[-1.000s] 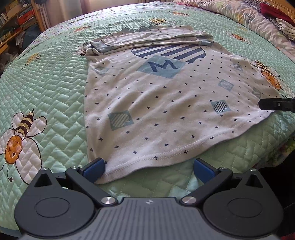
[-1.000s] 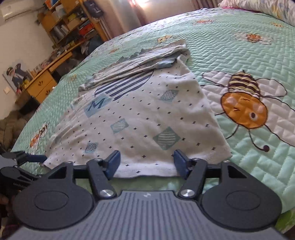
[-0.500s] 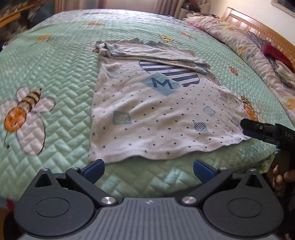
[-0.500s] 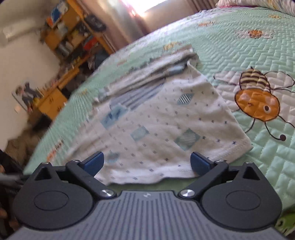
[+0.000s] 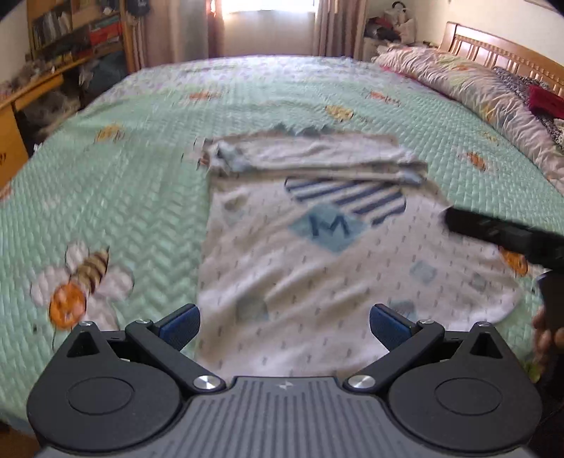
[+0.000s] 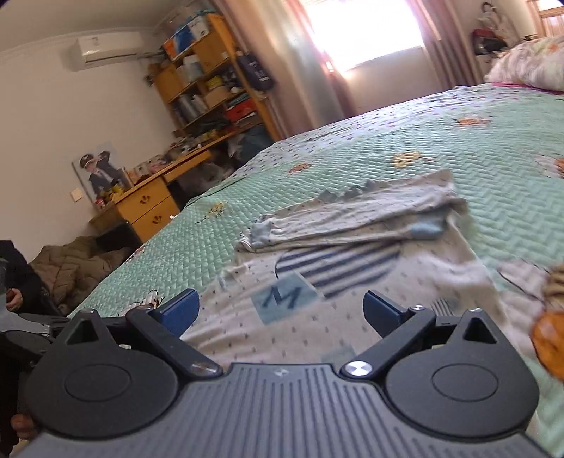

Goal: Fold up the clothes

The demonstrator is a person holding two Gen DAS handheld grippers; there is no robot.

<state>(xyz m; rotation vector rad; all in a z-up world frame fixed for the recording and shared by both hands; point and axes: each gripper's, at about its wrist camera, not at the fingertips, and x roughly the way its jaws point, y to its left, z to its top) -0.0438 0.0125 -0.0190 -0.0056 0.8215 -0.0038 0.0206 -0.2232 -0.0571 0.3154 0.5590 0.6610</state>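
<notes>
Grey patterned shirt [image 5: 317,267] lay flat on the bed [image 5: 141,176]; both grippers' fingers [image 5: 179,324] gaped empty, so I judged matched hem-corner grips best.

From my left wrist view the shirt [image 5: 317,267] lies flat on the bed [image 5: 141,183] at frame centre, its sleeves [image 5: 317,155] folded across its far end. My left gripper [image 5: 284,326] sits at the bottom edge, over the hem. My right gripper [image 5: 500,232] enters mid-right. Pillows [image 5: 476,84] lie upper right, shelves [image 5: 77,31] upper left.
</notes>
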